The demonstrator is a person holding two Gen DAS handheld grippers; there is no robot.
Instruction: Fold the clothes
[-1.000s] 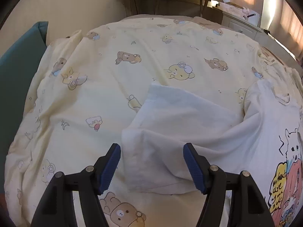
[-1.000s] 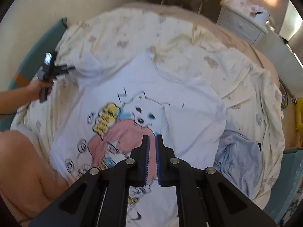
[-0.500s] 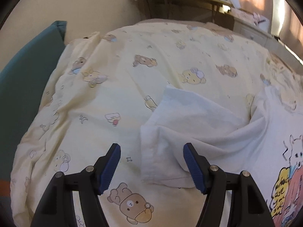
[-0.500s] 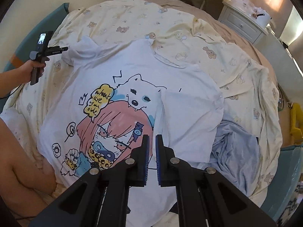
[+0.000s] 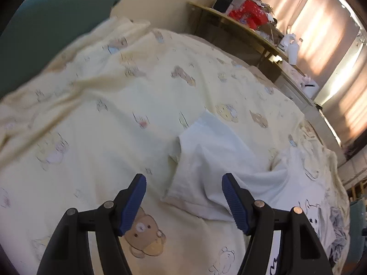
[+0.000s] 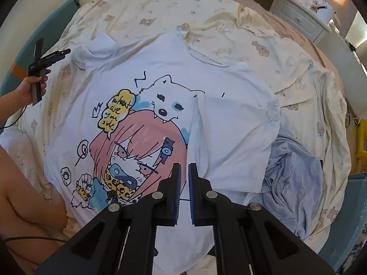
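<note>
While the white cotton T-shirt with the pink-haired cartoon print [image 6: 146, 114] lay spread face-up on the bed, one sleeve at its right side was already turned in over the chest and the other sleeve [image 5: 206, 160] lay out flat; this fitted either a fold under way or a shirt merely laid out unevenly.

Item, left: left tongs [image 5: 183, 197], black frame with ribbed blue pads, jaws wide apart and holding nothing, hovering just short of the outstretched sleeve. The sleeve was soft, limp knit, rumpled at the shoulder, hem slightly curled. Risk: closing too low could pinch the cream bear-print duvet cover [image 5: 103, 119] along with the hem and drag both, as the two cloths lay touching and near alike in tone.

Item, centre: shirt body, thin, creased, the print matte.

Item, right: right tongs [image 6: 184, 183], jaws drawn nearly together with a narrow gap, nothing between them, raised above the lower print. Risk: the turned-in sleeve, unweighted, could slide open if the shirt were tugged from the far side.

Item, far right: crumpled grey-blue fleecy garment [image 6: 296, 183], tucked partly beneath the shirt's edge; it could be caught up in any fold there.
</note>
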